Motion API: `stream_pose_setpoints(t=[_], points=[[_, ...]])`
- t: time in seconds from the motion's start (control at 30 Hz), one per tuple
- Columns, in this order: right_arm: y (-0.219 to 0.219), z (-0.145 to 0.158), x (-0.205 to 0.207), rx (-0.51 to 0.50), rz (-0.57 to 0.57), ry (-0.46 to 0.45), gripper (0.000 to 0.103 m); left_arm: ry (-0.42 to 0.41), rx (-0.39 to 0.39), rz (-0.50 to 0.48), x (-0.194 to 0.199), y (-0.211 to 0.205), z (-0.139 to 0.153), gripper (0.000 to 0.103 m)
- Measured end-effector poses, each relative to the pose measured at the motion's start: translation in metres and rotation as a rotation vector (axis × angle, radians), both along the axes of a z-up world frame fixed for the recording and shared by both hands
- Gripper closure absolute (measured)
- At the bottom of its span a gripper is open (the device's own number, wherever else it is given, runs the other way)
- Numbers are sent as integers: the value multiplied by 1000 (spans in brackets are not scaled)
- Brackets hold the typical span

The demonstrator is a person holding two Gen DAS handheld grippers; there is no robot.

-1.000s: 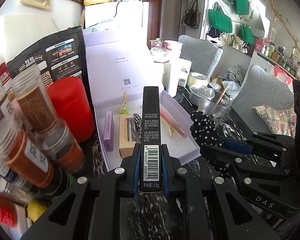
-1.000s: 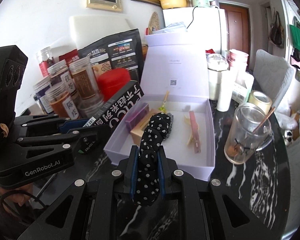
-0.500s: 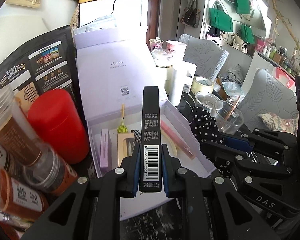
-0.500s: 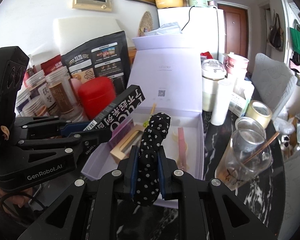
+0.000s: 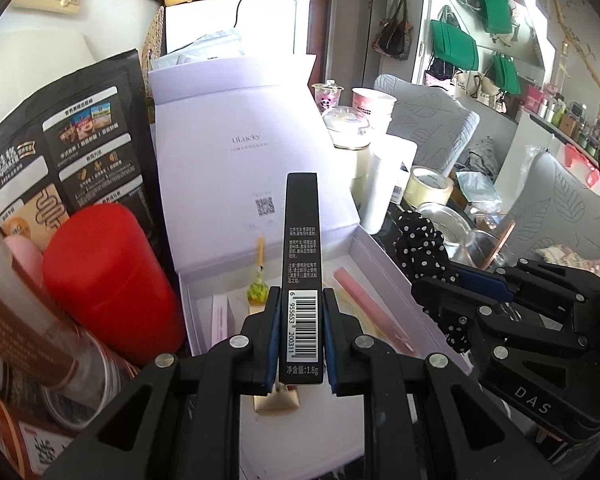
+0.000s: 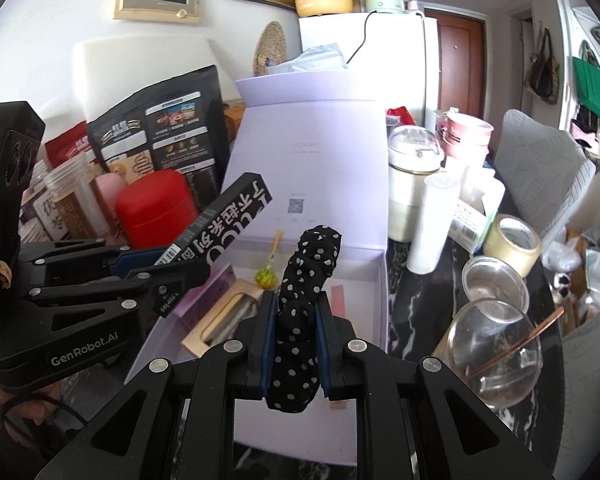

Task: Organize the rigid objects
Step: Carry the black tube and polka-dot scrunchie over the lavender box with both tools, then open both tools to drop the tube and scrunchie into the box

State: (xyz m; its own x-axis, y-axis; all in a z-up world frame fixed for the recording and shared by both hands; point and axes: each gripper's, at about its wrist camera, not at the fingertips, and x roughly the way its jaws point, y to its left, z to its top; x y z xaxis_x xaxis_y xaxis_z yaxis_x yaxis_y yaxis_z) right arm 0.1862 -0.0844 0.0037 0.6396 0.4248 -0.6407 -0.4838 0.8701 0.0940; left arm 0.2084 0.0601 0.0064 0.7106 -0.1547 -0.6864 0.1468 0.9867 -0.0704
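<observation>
Lavender cardboard gift box (image 5: pixel 384 256), lid propped upright at its far side, is where both of your loads look headed, and both grippers hang over its near half. Your left gripper (image 5: pixel 300 332) is clenched on a slim black rectangular cosmetics carton (image 5: pixel 302 248) with a barcode label, gripped near its lower end so most of its length sticks out ahead of the jaws. Your right gripper (image 6: pixel 294 344) is clamped around a black fabric scrunchie with white polka dots (image 6: pixel 306 280).

Watch these risks:

- The carton's long free end could pivot in the pads or knock the upright lid if you push farther in, because the grip sits so low on it.
- The tray is already busy: a gold rectangular case (image 6: pixel 220 320), a pink flat stick (image 5: pixel 364 304), a pale purple slim box (image 5: pixel 220 316) and a small green charm on a yellow stick (image 6: pixel 266 276). Dropping the carton crosswise would bury or shove them.
- The two grippers are close together, left of one another over the same box; lowering both at once could make them collide.
- The scrunchie is soft and may cling to a pad on release.
- A red cylindrical canister (image 5: pixel 108 280) stands just left of the box, and a clear glass cup with a copper straw (image 6: pixel 496 344) stands just right; a wide swing could topple either.
</observation>
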Motion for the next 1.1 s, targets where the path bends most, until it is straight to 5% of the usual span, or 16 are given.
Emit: stream_pose_setpoints(t=[0.47,0.67,1.1], points=[[5,-14,28,-35,-22,28,83,68,5,33,31,3,-21,85],[2,-14,31,-45,-53,32,61,151,29,62,43,4,-31,85],[-6,-5,24,-51,-76,22,61,144,63,87,36,2,-21,83]])
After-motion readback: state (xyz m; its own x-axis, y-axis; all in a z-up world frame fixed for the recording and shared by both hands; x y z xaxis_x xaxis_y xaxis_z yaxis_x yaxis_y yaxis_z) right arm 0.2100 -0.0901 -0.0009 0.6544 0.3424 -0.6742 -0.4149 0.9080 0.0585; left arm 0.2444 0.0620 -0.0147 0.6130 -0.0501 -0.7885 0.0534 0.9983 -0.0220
